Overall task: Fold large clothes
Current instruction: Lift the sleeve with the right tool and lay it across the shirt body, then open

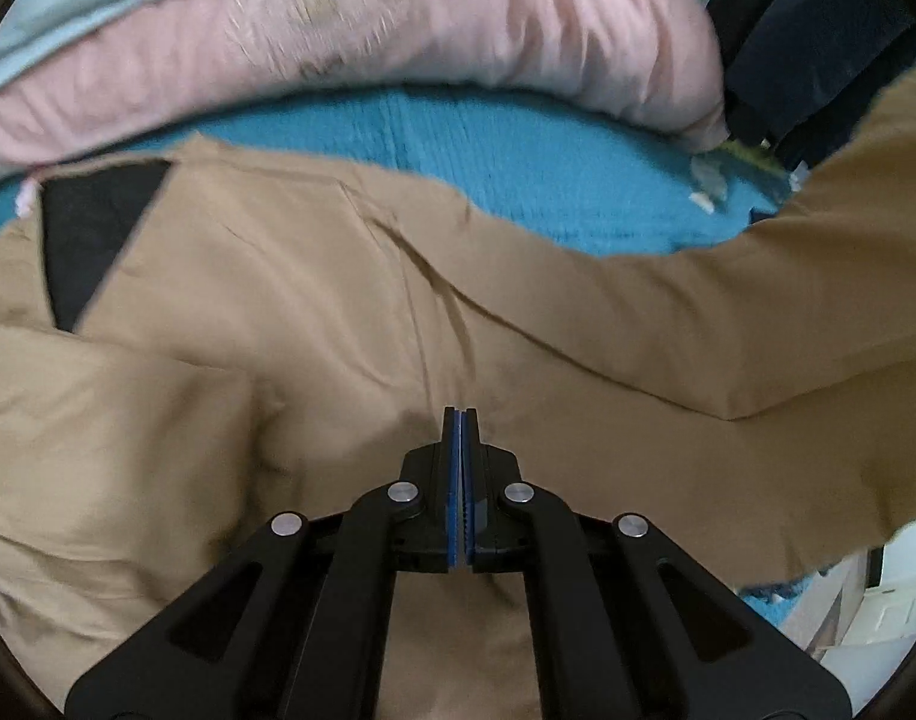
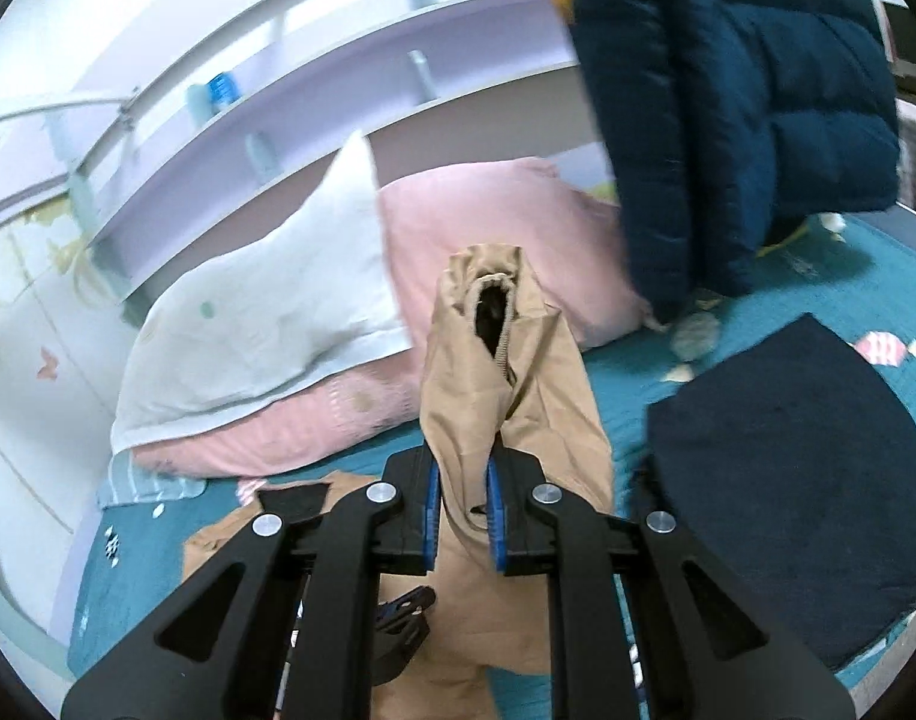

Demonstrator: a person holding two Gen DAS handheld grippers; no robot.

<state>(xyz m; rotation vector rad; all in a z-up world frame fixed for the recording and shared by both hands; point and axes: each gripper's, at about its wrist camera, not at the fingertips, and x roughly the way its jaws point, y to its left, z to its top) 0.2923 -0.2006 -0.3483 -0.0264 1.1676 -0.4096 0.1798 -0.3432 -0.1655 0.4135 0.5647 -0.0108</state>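
Your right gripper (image 2: 463, 501) is clamped on a bunched sleeve end of the tan jacket (image 2: 505, 372), holding the cuff up above the bed (image 2: 787, 294) in front of the pink pillow (image 2: 505, 228). Your left gripper (image 1: 461, 420) is closed tight over the jacket's body (image 1: 290, 300), which lies spread on the teal bed cover toward the pillow end; it seems to pinch fabric, though blur hides the contact.
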